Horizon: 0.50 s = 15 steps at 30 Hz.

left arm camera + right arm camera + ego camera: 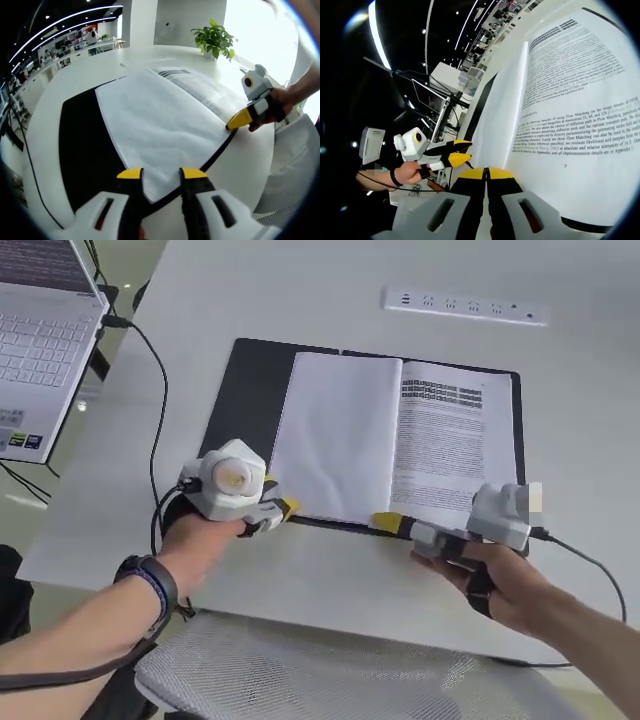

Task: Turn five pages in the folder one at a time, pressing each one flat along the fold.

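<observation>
At the near edge of the open folder (245,390) on the bench (300,300), the right claw (388,523), tips pressed together, is sitting at the fold (393,440), probably to press it flat. The left claw (280,510), slightly spread, is waiting by the blank page (335,430), pinching nothing.

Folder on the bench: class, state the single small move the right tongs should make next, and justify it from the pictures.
Probably slide the shut right tongs up the fold, pressing it flat: their tips sit at its lower end, and the blank page already lies turned on the left.
</observation>
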Available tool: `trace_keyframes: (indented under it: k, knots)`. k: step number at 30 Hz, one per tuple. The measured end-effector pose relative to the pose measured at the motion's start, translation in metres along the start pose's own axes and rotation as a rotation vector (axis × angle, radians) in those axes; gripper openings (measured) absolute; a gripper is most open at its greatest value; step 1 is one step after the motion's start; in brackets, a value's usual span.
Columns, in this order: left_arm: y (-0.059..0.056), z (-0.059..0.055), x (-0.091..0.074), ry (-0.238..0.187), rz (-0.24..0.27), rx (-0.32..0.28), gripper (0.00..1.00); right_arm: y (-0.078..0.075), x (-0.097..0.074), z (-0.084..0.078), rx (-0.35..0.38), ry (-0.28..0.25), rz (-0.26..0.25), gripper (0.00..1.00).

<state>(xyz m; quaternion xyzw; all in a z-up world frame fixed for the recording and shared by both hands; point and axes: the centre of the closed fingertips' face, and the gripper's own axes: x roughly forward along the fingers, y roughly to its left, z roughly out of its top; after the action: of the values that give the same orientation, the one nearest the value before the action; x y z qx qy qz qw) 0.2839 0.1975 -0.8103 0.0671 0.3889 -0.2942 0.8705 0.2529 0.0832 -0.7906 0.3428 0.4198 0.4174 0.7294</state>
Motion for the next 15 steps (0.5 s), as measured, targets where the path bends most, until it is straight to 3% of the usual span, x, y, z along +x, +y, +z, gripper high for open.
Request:
trace_keyframes:
  k: [6,9,15]
  knots:
    - [-0.003,0.001,-0.001,0.018,-0.009,0.002,0.33,0.001,-0.007,0.001,-0.023,0.006,-0.022,0.01]
    - [-0.007,0.004,-0.003,0.015,-0.023,-0.036,0.39,-0.003,-0.012,0.006,-0.035,0.007,-0.025,0.06]
    - [-0.014,0.009,-0.01,0.01,-0.026,-0.024,0.42,-0.008,-0.025,0.021,-0.087,-0.023,-0.041,0.12]
